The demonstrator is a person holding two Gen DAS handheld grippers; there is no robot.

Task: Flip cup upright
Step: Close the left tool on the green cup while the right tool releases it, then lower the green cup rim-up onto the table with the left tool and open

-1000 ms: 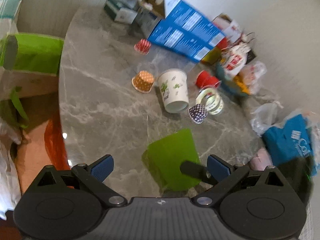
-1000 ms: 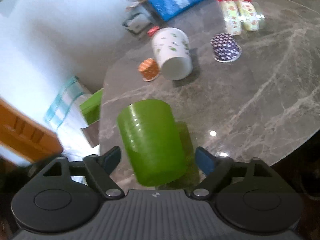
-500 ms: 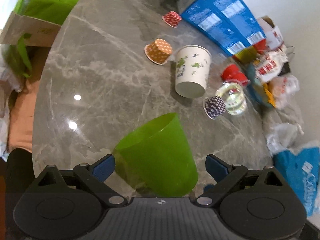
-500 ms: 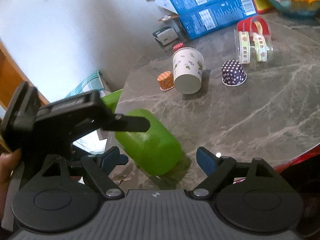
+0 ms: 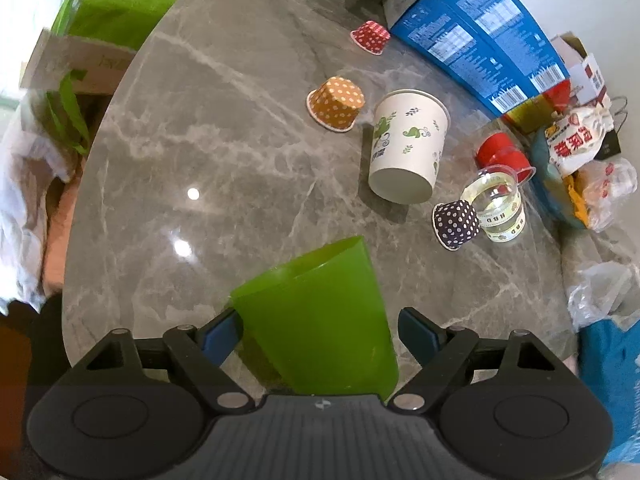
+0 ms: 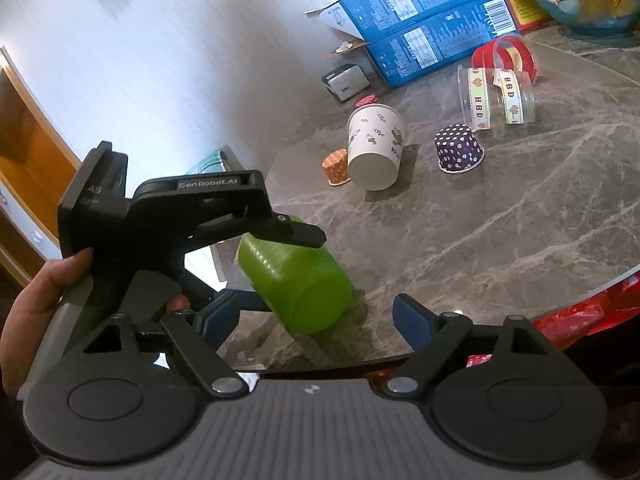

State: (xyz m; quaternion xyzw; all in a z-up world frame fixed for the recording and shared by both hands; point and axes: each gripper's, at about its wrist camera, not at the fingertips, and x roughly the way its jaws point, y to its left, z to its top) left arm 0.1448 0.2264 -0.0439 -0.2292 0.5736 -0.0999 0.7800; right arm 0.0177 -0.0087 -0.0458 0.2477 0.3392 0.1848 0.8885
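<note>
A green plastic cup [image 5: 320, 316] lies tilted on its side at the near edge of the grey marble table [image 5: 224, 152]. My left gripper [image 5: 320, 330] straddles it with both blue pads beside its wall, jaws wide. In the right wrist view the cup [image 6: 294, 284] lies between the left gripper's fingers [image 6: 296, 234], which reach in from the left. My right gripper [image 6: 316, 316] is open and empty, a little nearer than the cup.
A white leaf-print paper cup [image 5: 406, 148] lies on its side mid-table. Small dotted cups stand upside down: orange [image 5: 336, 102], red [image 5: 370, 36], dark purple [image 5: 456, 224]. A clear jar [image 5: 496, 208] lies by them. Blue boxes [image 5: 480, 28] and bags line the far right edge.
My left gripper has come down around the green cup, which now fills the space between its fingers. My right gripper has backed away from the cup and risen.
</note>
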